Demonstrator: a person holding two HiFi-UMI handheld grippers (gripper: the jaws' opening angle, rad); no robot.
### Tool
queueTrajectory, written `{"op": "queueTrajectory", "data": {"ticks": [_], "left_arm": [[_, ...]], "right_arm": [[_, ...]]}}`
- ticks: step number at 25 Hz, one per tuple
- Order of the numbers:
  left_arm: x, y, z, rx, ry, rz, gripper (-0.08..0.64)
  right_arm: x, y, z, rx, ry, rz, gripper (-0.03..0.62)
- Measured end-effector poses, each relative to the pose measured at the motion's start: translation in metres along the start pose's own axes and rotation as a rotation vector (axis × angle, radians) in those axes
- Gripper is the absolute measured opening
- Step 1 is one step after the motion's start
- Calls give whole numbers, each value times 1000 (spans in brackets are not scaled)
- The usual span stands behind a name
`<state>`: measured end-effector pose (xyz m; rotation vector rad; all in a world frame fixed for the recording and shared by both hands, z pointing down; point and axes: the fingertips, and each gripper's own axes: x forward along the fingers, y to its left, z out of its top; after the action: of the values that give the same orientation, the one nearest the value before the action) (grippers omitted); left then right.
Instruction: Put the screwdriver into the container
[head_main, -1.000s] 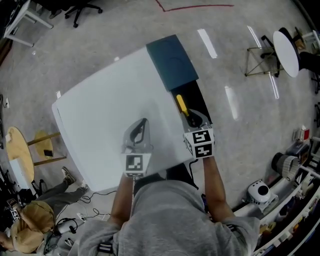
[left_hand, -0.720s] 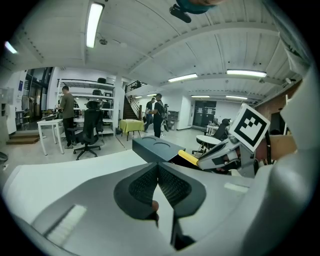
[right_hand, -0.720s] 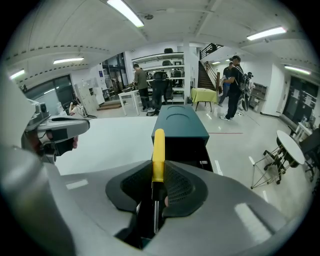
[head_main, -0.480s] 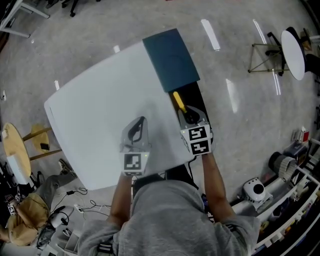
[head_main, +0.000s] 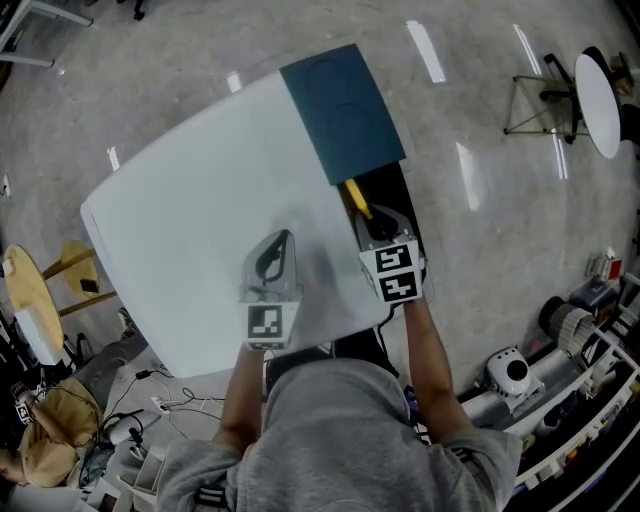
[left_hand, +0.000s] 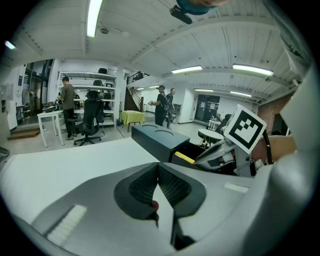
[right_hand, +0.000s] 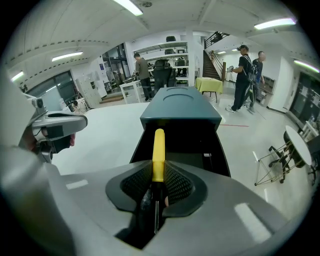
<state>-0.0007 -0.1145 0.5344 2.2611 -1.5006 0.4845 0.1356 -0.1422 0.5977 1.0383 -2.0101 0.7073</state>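
**Screwdriver aligned over the open compartment, right gripper carrying**

The right gripper (right_hand: 158, 172) is clamping the screwdriver (right_hand: 158, 147) between its pads. The yellow handle is projecting forward past the fingertips, away from the person. The darker shaft end is sitting back between the jaws.

The container (head_main: 345, 110) is lying along the right edge of the table (head_main: 200, 220), towards its far right corner. The head view does not settle whether it is resting on the table or standing against that edge.

Its open black compartment (right_hand: 187, 145) is lying directly ahead of and below the right gripper (head_main: 380, 228). The screwdriver (head_main: 357, 197) is running with its long axis along the compartment's length, handle towards the teal-topped section. In my judgement, lowering and releasing is all that is remaining, with no turning needed.

The left gripper (left_hand: 157, 172) is holding its jaws together on nothing. In the head view the left gripper (head_main: 272, 262) is hovering over the table's near middle, well apart from the container, so the right hand is the nearer.
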Motion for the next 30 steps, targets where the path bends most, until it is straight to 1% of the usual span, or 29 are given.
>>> {"op": "queueTrajectory", "data": {"ticks": [6,10,16,20,25,30], "left_arm": [[2,1,-5,-8,13,6,12],[3,4,-6,-25,26,9,12],[2,-1,-9,-6,27,-2,12],[2,5,-10,-2,27,-1,12],[3,5,-9,-14,29,9,12],[2,1,-6,6,23,2,12]], "right_arm": [[6,0,-7,7,14,6,77],[9,2,-4,7,11,8,77],[7,4,-5,6,14,9,78],[11,6,-3,13,15,13,80],[13,2,-3,29,3,12,81],[10,-2,-3,34,-2,9,83]]}}
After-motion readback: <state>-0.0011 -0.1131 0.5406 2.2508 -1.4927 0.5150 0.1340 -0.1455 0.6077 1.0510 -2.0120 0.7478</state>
